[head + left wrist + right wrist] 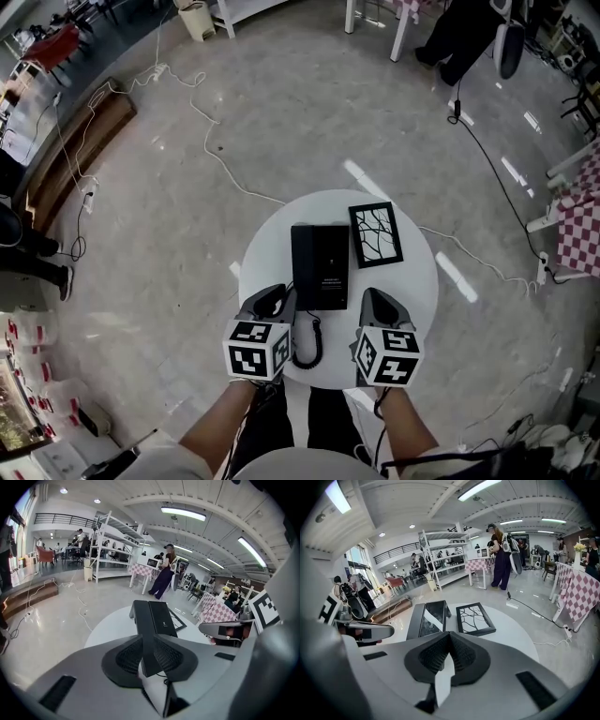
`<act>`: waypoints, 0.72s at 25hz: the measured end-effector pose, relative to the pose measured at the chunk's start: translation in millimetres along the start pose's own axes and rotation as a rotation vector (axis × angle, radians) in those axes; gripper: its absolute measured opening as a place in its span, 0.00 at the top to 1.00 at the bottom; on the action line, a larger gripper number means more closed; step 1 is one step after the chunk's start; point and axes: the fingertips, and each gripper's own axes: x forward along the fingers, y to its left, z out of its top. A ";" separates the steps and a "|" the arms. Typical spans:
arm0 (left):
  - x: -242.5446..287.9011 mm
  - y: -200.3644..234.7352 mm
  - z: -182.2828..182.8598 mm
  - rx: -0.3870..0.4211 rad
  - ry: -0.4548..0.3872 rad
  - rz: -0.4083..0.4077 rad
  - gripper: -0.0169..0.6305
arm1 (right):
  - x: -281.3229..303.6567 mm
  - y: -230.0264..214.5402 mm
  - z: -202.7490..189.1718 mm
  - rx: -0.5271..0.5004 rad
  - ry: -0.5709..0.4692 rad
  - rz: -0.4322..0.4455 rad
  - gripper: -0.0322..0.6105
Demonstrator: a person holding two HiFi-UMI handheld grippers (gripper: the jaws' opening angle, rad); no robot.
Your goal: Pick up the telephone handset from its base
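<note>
Round white table (417,281), seen from above. Black telephone base (328,267) sits at its middle, with the handset (302,267) lying in its cradle along the base's left side. The coiled cord (307,345) hangs off the near end and loops on the table. A black picture frame (375,234) with a branch pattern lies flat just right of the base, not touching it.

Left gripper (272,298) sits at the near-left corner of the phone, angled down. Its jaws are a little apart. In the left gripper view the handset's near end fills the narrow gap between the pads; can't tell if the pads press on it. Handset is not lifted.

Right gripper (375,298) hovers over the table on the near-right of the base, below the frame. Its jaw tips are together with nothing between them. The right gripper view looks past them at the base and frame.

Both forearms come in from the bottom edge. A white cable (220,155) runs across the grey floor behind the table. A person (164,571) stands in the background by a checkered table.
</note>
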 end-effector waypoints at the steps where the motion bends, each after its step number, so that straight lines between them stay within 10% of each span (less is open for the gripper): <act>1: 2.8 -0.1 -1.0 -0.006 0.008 -0.007 0.85 | 1.0 -0.7 -1.7 0.004 0.004 -0.001 0.91; 18: 54.4 1.3 -1.9 -0.071 0.096 -0.098 0.55 | 22.4 -12.7 -8.7 0.039 0.031 -0.011 0.91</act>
